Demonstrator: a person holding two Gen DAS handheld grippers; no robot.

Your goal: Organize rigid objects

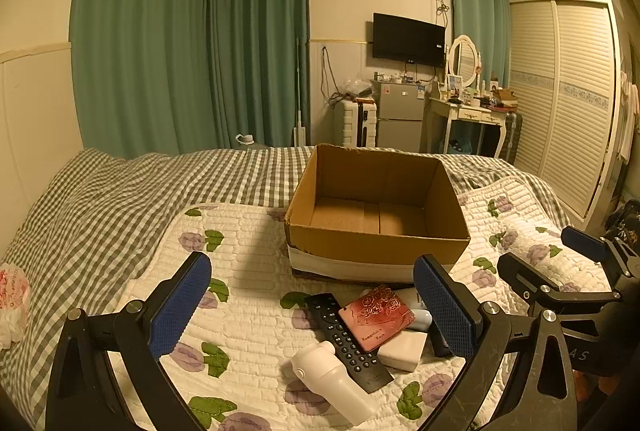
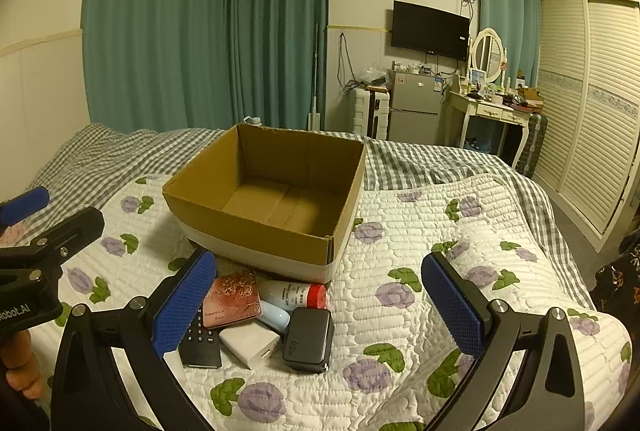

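Observation:
An empty cardboard box (image 1: 376,247) (image 2: 256,231) stands on the bed. In front of it lies a cluster: a black remote (image 1: 344,339) (image 2: 200,345), a pink rose-printed case (image 1: 376,315) (image 2: 232,299), a white charger block (image 1: 402,351) (image 2: 250,343), a white handheld device (image 1: 332,375), a white tube with a red cap (image 2: 292,293), a pale blue item (image 2: 274,315) and a black case (image 2: 308,339). My left gripper (image 1: 312,264) (image 2: 52,215) hovers open over the remote side. My right gripper (image 2: 319,260) (image 1: 552,255) hovers open, the cluster near its left finger. Both hold nothing.
A white floral quilt (image 2: 420,231) covers the near bed, over a grey checked bedspread (image 1: 120,199). A crumpled plastic bag (image 1: 12,303) lies at the far left. A fridge (image 1: 400,111), a dressing table (image 1: 472,111) and a slatted wardrobe (image 1: 568,103) stand beyond the bed.

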